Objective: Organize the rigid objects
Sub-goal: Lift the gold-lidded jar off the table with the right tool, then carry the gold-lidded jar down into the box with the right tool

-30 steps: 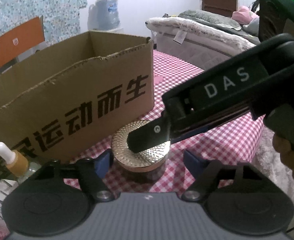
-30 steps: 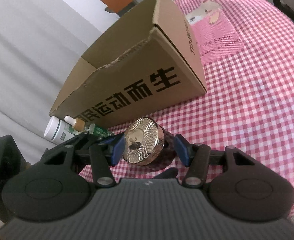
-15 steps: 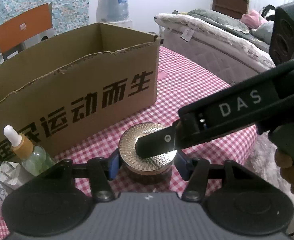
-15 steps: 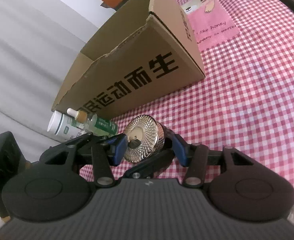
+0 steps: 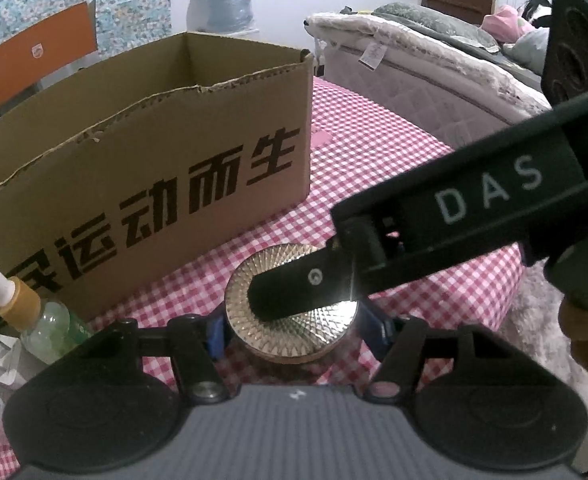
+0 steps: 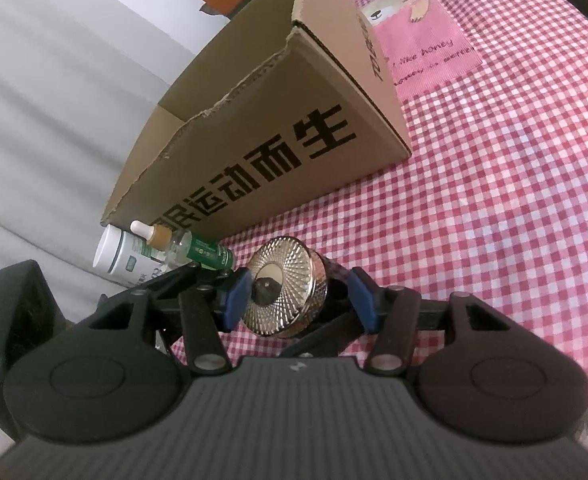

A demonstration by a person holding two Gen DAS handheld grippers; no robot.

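Observation:
A round jar with a ribbed gold lid (image 5: 294, 336) stands on the red checked cloth in front of an open cardboard box (image 5: 141, 168). My left gripper (image 5: 294, 334) is shut on the jar's body. My right gripper (image 6: 300, 300) straddles the gold lid (image 6: 289, 292) with its blue pads (image 6: 237, 300) a little apart from the lid. In the left wrist view one right finger (image 5: 306, 286) lies across the lid's top. The box also shows in the right wrist view (image 6: 261, 128).
A dropper bottle (image 5: 33, 312) and a white tub (image 6: 119, 256) stand left of the jar by the box. A pink patch (image 6: 422, 48) lies on the cloth. A bed (image 5: 434, 68) and an orange chair (image 5: 37, 52) stand beyond the table.
My left gripper has closed in on the jar and now grips it. The right gripper stays around the lid, and both views have shifted slightly.

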